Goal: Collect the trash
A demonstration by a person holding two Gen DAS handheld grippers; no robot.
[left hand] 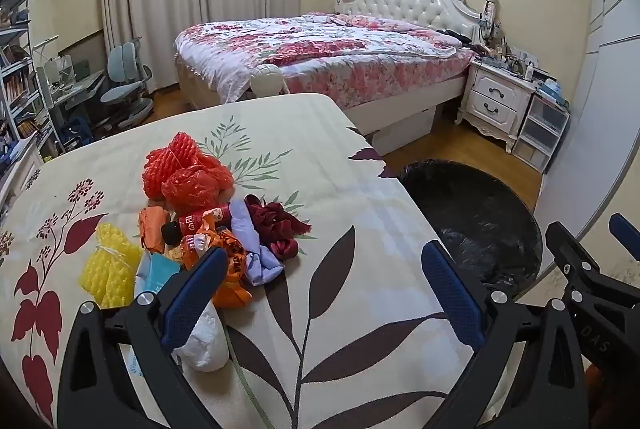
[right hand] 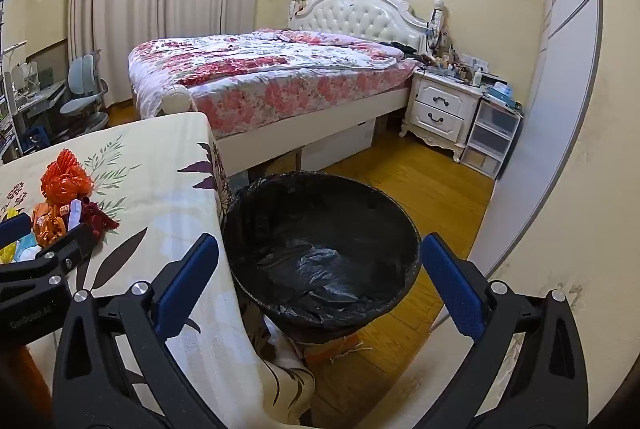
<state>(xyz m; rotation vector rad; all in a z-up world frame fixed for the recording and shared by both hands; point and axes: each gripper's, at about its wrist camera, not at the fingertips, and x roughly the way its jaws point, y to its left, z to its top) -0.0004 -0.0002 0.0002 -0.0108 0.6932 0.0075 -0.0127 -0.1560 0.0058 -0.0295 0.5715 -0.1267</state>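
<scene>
A pile of trash lies on the leaf-patterned tablecloth (left hand: pixel 360 197): a red foam net (left hand: pixel 172 165), a red plastic bag (left hand: pixel 196 185), a small red bottle (left hand: pixel 200 223), orange wrappers (left hand: pixel 232 289), a yellow foam net (left hand: pixel 108 269), dark red fabric (left hand: pixel 276 225), lilac paper (left hand: pixel 256 261) and a white tissue (left hand: pixel 204 341). My left gripper (left hand: pixel 324 257) hovers open just right of the pile, its left finger over the orange wrappers, holding nothing. A bin with a black liner (right hand: pixel 320 213) stands beside the table. My right gripper (right hand: pixel 320 245) is open and empty above it.
A bed with a floral cover (right hand: pixel 272 77) fills the far side. A white nightstand (right hand: pixel 440 109) and plastic drawers (right hand: pixel 492 137) stand right of it. A desk chair (left hand: pixel 124 85) and shelves (left hand: pixel 16 81) are at the left. Wooden floor (right hand: pixel 432 189) surrounds the bin.
</scene>
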